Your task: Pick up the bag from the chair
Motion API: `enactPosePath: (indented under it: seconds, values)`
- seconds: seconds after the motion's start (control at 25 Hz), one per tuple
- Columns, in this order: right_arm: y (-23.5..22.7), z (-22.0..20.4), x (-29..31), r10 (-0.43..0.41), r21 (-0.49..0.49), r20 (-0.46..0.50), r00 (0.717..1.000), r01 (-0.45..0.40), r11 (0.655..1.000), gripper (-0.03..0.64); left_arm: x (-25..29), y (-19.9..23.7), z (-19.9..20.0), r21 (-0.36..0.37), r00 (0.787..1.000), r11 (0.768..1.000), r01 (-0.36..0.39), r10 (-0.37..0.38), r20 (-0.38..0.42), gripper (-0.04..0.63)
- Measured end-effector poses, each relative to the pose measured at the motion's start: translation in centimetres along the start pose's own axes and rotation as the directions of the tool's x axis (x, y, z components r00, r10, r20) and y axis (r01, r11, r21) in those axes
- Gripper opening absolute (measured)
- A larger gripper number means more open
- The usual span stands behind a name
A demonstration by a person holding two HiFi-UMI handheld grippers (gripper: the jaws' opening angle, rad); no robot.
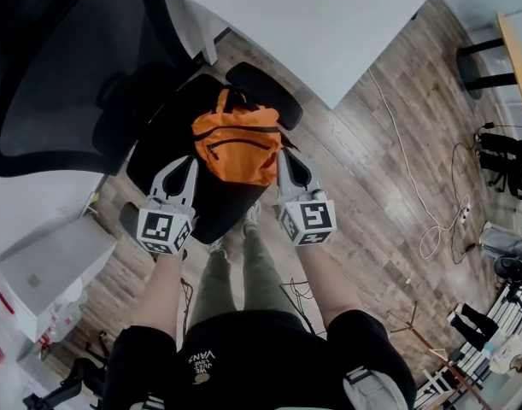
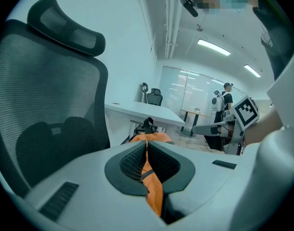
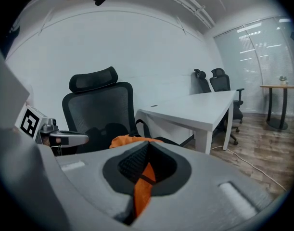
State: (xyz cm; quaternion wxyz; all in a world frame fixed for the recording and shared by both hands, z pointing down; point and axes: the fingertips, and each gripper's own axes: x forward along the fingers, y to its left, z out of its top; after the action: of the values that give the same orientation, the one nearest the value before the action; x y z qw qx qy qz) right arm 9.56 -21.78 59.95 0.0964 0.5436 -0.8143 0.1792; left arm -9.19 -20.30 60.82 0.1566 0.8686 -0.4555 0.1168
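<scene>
2 grips on bag (image 1: pixel 239 148): left tongs (image 1: pixel 190 167), right tongs (image 1: pixel 285 162) clamped.

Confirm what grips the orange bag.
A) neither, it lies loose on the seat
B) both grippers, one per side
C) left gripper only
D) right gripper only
B: the left gripper and the right gripper each have shut jaws pinching orange fabric of the bag, one on each side.
</scene>
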Motion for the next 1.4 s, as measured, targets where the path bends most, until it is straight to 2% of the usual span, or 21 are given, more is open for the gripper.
enactPosePath:
  seconds: [0.8, 0.88, 1.0, 1.04, 1.08, 1.2, 1.4]
  values:
    - [-1.2, -3.4, 2.3, 0.027, 0.013, -0.073, 0.997, -0.027, 1.0, 0.0, 2.5, 2.1, -4.5, -0.09, 0.993, 0.995, -0.051, 0.041, -0.107, 0.014]
    - [-1.3, -3.8, 2.5, 0.029, 0.021, -0.086, 0.996, -0.027, 0.999, 0.084, 2.7, 2.2, -4.9, -0.099, 0.992, 0.994, -0.055, 0.044, -0.118, 0.028]
    - [-1.6, -4.1, 2.8, 0.025, 0.024, -0.094, 0.995, -0.023, 0.999, 0.087, 3.1, 2.5, -5.4, -0.116, 0.99, 0.991, -0.06, 0.045, -0.132, 0.082]
    - [-1.8, -4.2, 2.9, 0.024, 0.026, -0.097, 0.995, -0.021, 0.999, 0.089, 3.3, 2.6, -5.5, -0.125, 0.99, 0.99, -0.061, 0.044, -0.137, 0.12]
    - [-1.9, -4.3, 3.0, 0.022, 0.028, -0.101, 0.995, -0.02, 0.999, 0.113, 3.4, 2.7, -5.7, -0.132, 0.989, 0.989, -0.062, 0.043, -0.142, 0.134]
    - [-2.2, -4.9, 3.3, 0.017, 0.031, -0.117, 0.993, -0.014, 0.999, 0.186, 3.7, 2.9, -6.3, -0.142, 0.985, 0.988, -0.069, 0.045, -0.164, 0.164]
    - [-2.6, -5.8, 3.8, 0.015, 0.027, -0.149, 0.989, -0.011, 1.0, 0.233, 4.3, 3.2, -7.3, -0.144, 0.977, 0.987, -0.078, 0.047, -0.207, 0.193]
